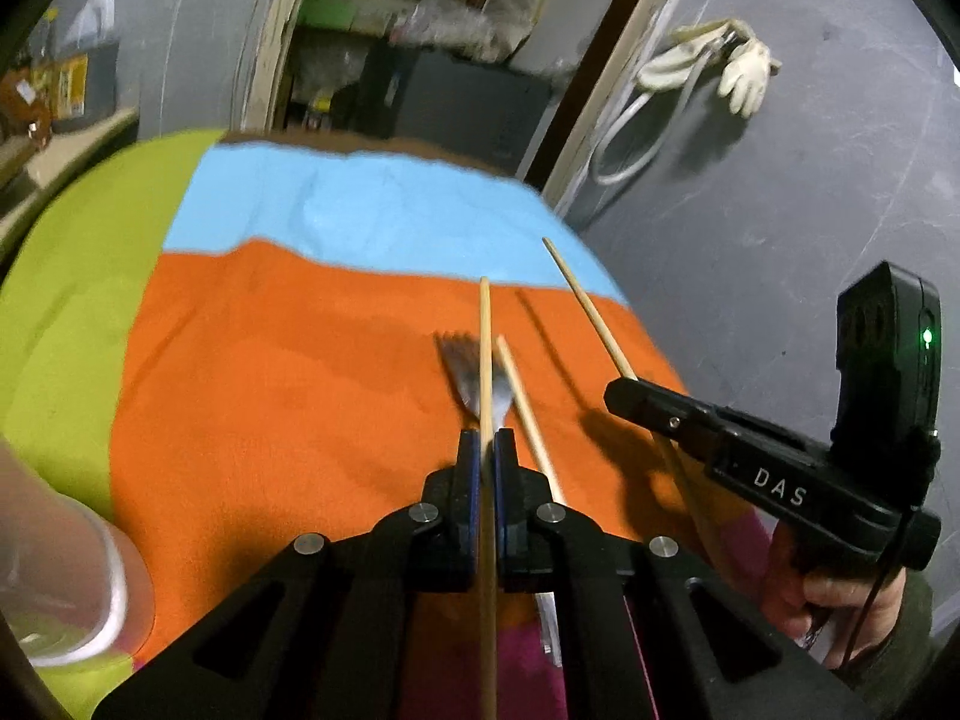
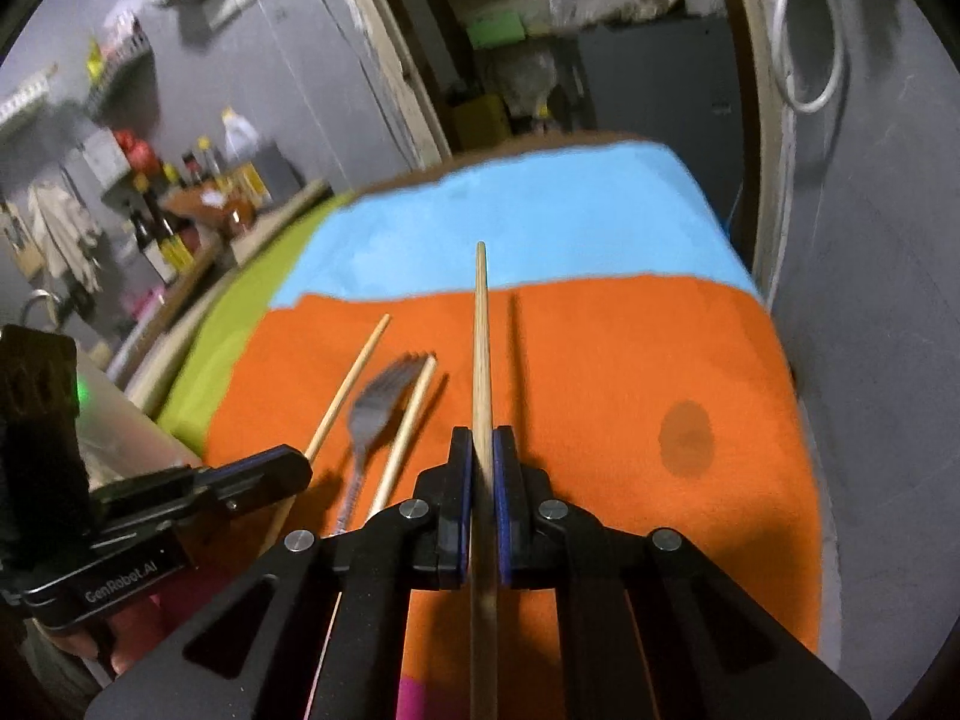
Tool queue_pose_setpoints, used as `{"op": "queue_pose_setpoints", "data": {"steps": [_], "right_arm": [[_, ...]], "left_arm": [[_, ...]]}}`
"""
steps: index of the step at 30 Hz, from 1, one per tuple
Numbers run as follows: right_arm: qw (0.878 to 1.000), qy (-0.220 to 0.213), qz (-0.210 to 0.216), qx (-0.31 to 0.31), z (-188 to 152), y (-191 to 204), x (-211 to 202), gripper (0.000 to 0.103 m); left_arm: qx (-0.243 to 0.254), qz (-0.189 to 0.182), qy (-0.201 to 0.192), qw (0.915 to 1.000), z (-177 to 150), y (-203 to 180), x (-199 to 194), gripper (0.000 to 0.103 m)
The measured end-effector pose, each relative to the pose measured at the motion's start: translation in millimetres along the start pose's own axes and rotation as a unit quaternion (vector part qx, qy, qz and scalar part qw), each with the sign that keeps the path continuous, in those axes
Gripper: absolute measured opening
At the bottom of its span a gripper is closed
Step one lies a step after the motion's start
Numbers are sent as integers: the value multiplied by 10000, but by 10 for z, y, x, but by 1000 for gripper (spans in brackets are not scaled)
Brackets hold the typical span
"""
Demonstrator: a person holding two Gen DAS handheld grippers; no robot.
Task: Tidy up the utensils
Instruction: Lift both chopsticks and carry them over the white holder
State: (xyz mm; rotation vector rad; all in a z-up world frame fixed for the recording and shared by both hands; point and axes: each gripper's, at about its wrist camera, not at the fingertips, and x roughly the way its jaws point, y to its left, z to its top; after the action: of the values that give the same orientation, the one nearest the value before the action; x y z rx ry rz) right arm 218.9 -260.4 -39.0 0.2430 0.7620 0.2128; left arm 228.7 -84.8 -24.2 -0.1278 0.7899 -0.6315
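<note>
My left gripper (image 1: 486,441) is shut on a wooden chopstick (image 1: 485,348) and holds it above the orange cloth. My right gripper (image 2: 483,441) is shut on a second chopstick (image 2: 481,324), also held above the cloth; it shows in the left wrist view (image 1: 585,306) too. A metal fork (image 2: 375,405) and a third chopstick (image 2: 408,426) lie side by side on the orange cloth (image 2: 600,372), between the two grippers. The fork (image 1: 465,375) lies partly under my left chopstick, with the loose chopstick (image 1: 522,402) beside it.
The table is covered with orange, blue (image 1: 360,204) and green (image 1: 78,276) cloths, with a magenta patch near me. A clear round container (image 1: 66,576) stands at the lower left. A dark stain (image 2: 687,438) marks the orange cloth. Grey walls stand close on the right.
</note>
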Motion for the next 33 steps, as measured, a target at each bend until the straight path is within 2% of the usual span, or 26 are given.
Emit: {"op": "queue_pose_setpoints", "data": {"steps": [5,7,10,16,26,29,33], "right_arm": [[9967,-791,-49,-184,-49,118,-254,5],[9925,-1204,104,-196,-75,160,-366,5],[9857,-1653,97,-325,-103,257,-465,5],[9669,-2467,29,-648,-150,462,-656,5],[9566,-2855,117,-573,-176,462,-797,5],[9513,-3036,223,-491,-137,504,-876,5],[9409,-3326,430,-478,-57,652,-1028,5]], "left_arm": [[237,47,-748,9969,-30,-110,-190,2],[287,-24,-1123,9933,-43,-154,-303,2],[442,180,-1600,9860,-68,-236,-426,2],[523,475,-2164,9737,-84,-319,-550,2],[459,493,-2632,9624,-117,-260,-809,2],[435,492,-2891,9551,-72,-252,-999,2],[421,521,-3452,9362,5,-237,-1398,2]]}}
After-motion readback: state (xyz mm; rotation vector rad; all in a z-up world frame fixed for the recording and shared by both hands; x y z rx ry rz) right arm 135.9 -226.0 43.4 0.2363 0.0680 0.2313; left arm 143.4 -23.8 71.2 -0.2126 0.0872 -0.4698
